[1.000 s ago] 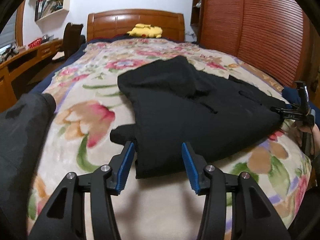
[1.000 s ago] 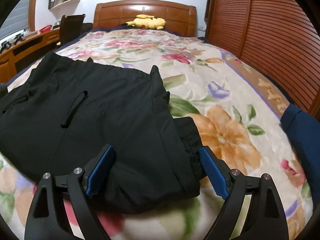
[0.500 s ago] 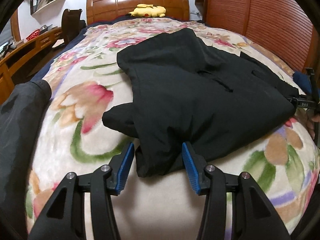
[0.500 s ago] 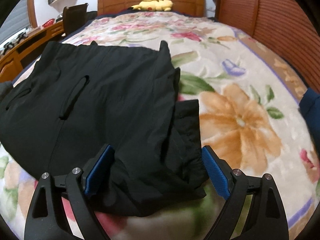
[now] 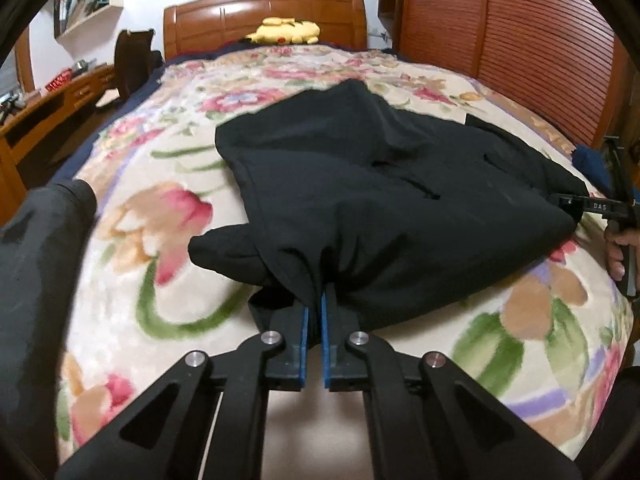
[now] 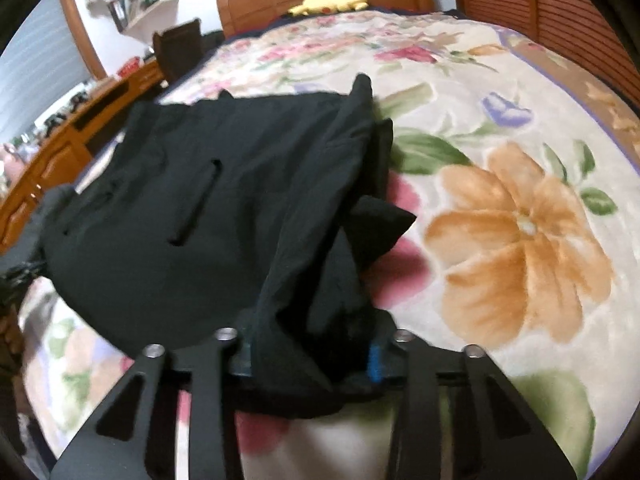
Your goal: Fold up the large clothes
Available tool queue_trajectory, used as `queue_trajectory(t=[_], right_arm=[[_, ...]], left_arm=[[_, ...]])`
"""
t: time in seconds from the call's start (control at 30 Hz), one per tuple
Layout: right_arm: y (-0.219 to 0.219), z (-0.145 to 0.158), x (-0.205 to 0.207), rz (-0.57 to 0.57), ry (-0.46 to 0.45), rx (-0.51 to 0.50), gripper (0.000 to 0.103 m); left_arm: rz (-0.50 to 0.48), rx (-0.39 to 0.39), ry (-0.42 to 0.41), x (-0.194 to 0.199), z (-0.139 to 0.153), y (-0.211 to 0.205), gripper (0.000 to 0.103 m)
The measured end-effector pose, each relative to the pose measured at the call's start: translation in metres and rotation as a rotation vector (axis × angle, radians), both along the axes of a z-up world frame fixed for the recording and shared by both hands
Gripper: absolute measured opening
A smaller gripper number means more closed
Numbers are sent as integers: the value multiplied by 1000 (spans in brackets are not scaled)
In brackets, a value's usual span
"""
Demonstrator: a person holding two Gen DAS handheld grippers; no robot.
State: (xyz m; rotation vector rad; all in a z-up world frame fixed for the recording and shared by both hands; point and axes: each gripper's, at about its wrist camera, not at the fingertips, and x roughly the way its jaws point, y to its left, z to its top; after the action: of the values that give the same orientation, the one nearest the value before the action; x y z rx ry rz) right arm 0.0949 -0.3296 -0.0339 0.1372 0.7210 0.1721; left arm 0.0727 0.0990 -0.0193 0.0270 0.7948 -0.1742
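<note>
**Both near corners gripped, fold not yet carried over**

The bed (image 5: 132,264), covered by a floral blanket, fills both views, with a wooden headboard (image 5: 264,16) at its far end and a yellow plush toy (image 5: 286,31) lying against it. A wooden desk (image 5: 48,108) runs along the left side of the room, and slatted wooden doors (image 5: 508,36) stand to the right.

The black garment (image 5: 380,200) lies across the middle of the blanket, near the foot of the bed. It looks already doubled at least once: layers are stacked along its right edge in the right wrist view, and slit pockets show on the upper surface. A loose dark flap (image 5: 224,252) pokes out from under its left side.

The left tongs (image 5: 314,312) are pressed together on the near edge of the garment, the blue pads almost meeting with cloth bunched between them. The right tongs (image 6: 310,354) are clamped on a thicker wad of fabric at the near right corner, so their pads stay further apart.

By my reading, the task is partway done. The grasp for the next fold is set; what remains is to lift the near edge, carry it toward the headboard, lay it flat and tuck in the stray flap.
</note>
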Motion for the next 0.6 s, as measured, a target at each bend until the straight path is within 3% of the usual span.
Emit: queue_trajectory(t=[0.23, 0.6], right_arm=[[4, 21, -28, 9, -69, -6, 24], [19, 19, -84, 37, -87, -58, 24]], left_arm=[[10, 4, -44, -33, 22, -1, 0], [13, -4, -97, -119, 21, -3, 0]])
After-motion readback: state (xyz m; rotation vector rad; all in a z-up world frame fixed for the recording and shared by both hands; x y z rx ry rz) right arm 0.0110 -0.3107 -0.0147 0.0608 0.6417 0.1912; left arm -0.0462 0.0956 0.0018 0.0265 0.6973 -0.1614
